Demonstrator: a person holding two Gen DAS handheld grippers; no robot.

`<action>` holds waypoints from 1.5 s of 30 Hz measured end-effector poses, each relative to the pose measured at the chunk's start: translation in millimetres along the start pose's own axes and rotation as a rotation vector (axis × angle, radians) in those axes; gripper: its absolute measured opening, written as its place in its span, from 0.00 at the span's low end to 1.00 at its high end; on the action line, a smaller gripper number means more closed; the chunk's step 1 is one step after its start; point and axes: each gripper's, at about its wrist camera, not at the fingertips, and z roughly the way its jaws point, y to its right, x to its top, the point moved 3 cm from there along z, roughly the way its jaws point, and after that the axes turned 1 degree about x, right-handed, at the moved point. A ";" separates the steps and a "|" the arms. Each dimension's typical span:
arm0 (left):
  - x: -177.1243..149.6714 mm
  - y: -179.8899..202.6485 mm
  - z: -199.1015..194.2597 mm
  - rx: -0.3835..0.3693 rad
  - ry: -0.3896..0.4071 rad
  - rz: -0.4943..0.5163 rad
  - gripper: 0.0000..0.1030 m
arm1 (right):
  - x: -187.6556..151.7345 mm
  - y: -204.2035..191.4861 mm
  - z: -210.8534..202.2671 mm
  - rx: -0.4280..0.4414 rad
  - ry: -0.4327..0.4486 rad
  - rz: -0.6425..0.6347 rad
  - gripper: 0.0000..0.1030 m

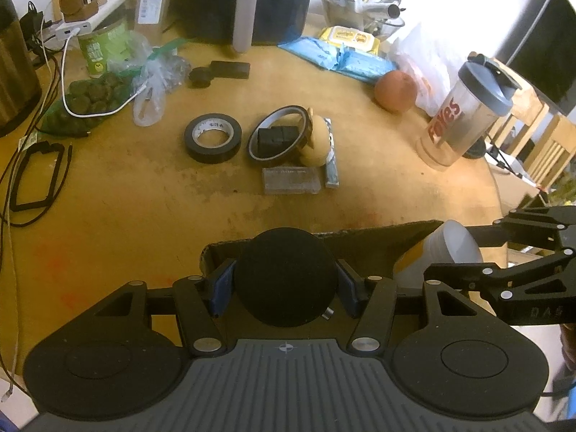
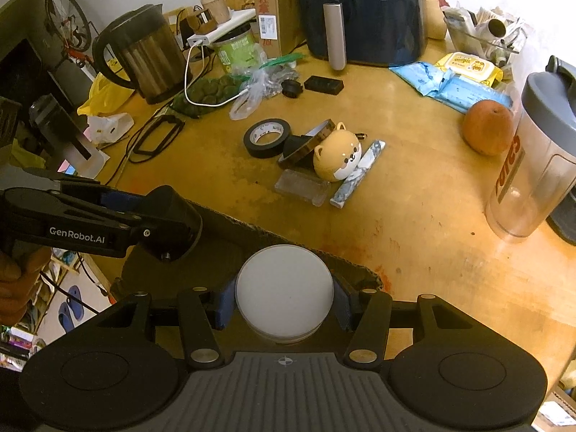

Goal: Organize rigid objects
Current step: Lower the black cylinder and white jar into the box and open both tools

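Observation:
My left gripper is shut on a black round puck, its blue pads pressing both sides. It hangs over an open cardboard box at the table's near edge. My right gripper is shut on a white round puck over the same box. Each gripper shows in the other's view: the right one and the left one. Mid-table lie a black tape roll, an amber tape roll around a black block, a dog figure, a clear case and a marbled bar.
Behind stand an air fryer, a kettle and a green can. A shaker bottle and an orange sit at the right. Wipe packs, plastic bags and cables crowd the back and left.

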 end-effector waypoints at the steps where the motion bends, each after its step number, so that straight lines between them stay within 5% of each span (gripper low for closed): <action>1: -0.6 0.3 0.9 -0.001 -0.003 0.003 0.55 | -0.4 0.4 0.2 0.000 -0.002 0.001 0.55; 21: -8.6 -5.9 24.2 0.032 -0.059 0.084 0.55 | -4.0 -4.2 27.9 -0.069 -0.072 -0.053 0.55; 37: -7.8 2.4 43.2 0.107 -0.081 0.155 0.56 | -7.1 -12.8 48.7 -0.230 -0.112 -0.191 0.57; 45: -1.9 -1.7 25.7 0.080 -0.045 0.109 0.57 | -3.1 -25.1 33.2 -0.170 -0.049 -0.203 0.96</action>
